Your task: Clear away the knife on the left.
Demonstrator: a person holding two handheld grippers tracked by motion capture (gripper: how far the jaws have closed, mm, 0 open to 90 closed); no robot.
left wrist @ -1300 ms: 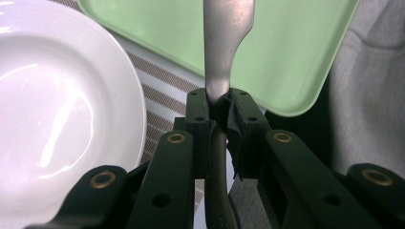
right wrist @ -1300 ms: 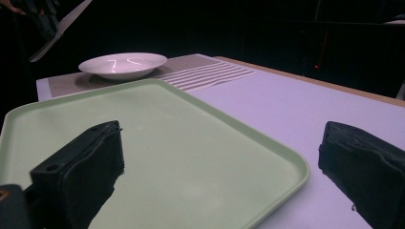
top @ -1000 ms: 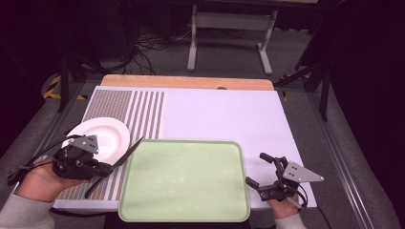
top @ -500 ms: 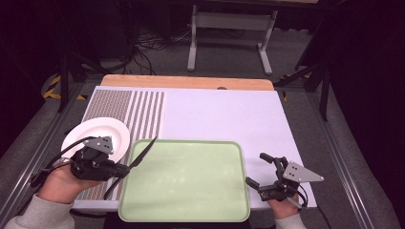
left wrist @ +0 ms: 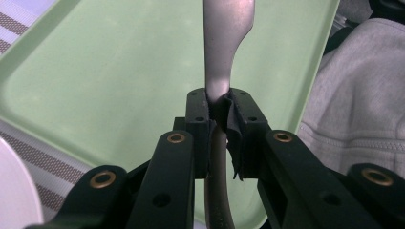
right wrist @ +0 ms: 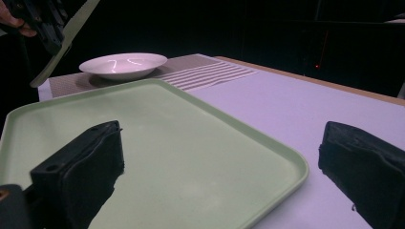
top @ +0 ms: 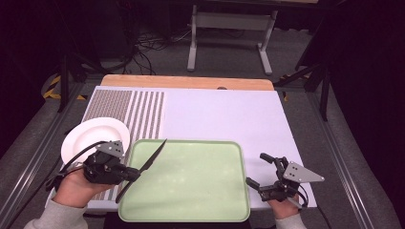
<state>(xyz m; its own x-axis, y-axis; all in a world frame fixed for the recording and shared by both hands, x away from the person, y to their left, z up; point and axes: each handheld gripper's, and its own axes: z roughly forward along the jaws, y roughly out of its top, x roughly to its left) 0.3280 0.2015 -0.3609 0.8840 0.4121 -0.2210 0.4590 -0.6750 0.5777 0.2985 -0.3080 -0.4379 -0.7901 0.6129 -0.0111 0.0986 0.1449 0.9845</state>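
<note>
Bench point(top: 219, 114): white top, with a brown-striped mat point(top: 129, 112) on its left part. Landmark for all positions: the pale green tray point(top: 191, 183), which sits at the near edge of the bench, roughly centred.

White plate point(top: 90, 138): lies on the striped mat just beyond the tray's left far corner, empty, apart from the tray rim.

Left claw point(top: 131, 174): held in the person's left hand at the tray's left edge, jaws narrow and clamped on a table knife point(top: 143, 169). In the left gripper view the pads pinch the knife point(left wrist: 222, 62) at the neck where handle meets blade, blade pointing away over the tray floor point(left wrist: 110, 81). From the high view the knife runs diagonally, tip over the tray's far left corner, handle end over its left rim; whether it touches the tray I cannot tell.

Right claw point(top: 260, 169): held in the right hand just off the tray's right near corner, jaws wide, nothing between them.
</note>
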